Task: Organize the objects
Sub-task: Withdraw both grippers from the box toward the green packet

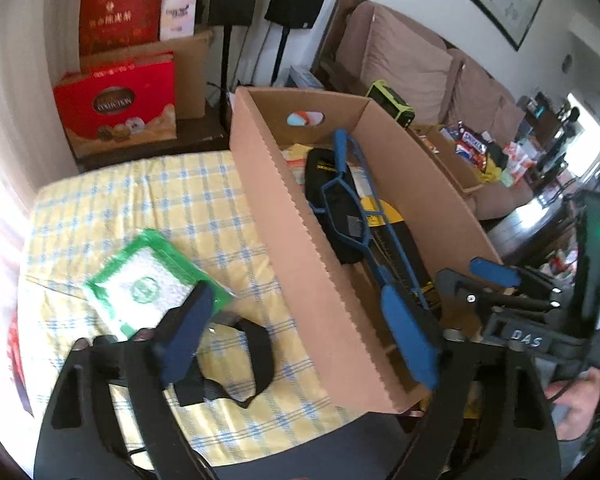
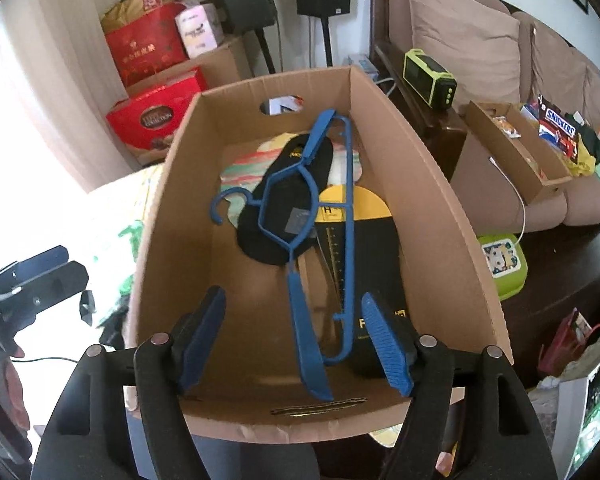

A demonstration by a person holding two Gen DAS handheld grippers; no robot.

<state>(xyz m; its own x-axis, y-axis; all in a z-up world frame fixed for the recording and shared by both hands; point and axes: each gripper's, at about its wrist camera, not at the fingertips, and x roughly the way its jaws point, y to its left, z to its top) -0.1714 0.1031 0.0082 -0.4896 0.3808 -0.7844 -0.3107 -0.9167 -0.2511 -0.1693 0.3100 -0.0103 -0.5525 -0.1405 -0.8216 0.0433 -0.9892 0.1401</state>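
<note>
Main container: open brown corrugated cardboard box (image 2: 440, 200), oval hand-hole in its far wall, standing on the table covered with a yellow-and-blue checked cloth (image 1: 148, 200).
Box contents, top layer: blue plastic clothes hanger (image 2: 312, 232), lying lengthwise, hook toward the left wall, one broad blue end near the front wall.
Box contents, beneath: black shoe insole with yellow lettering (image 2: 284, 216), under the hanger's frame; a black-and-yellow printed card pack (image 2: 364, 216) beside it to the right, partly under the hanger's long bar.
Box contents, bottom: a pastel striped round-edged sheet (image 2: 244, 172) showing at the far end; what it is, cannot tell.
Left gripper (image 1: 300, 344): released, jaws wide, nothing between the pads; it straddles the box's near-left wall, one blue pad over the cloth, the other inside the box.
Right gripper (image 2: 296, 344): released, jaws apart, held over the front end of the box; the hanger's near end lies between the pads, untouched by either.
Outside the box, on the cloth: green-bordered clear plastic packet with white contents (image 1: 156, 284); black strap loop (image 1: 236, 360) just beside it, near the box wall.
Second container: shallow cardboard tray (image 2: 512, 148) on the brown sofa, holding snack packs, a Snickers bag at its far side.
Background stack: red gift boxes (image 1: 120, 108) against the wall.
</note>
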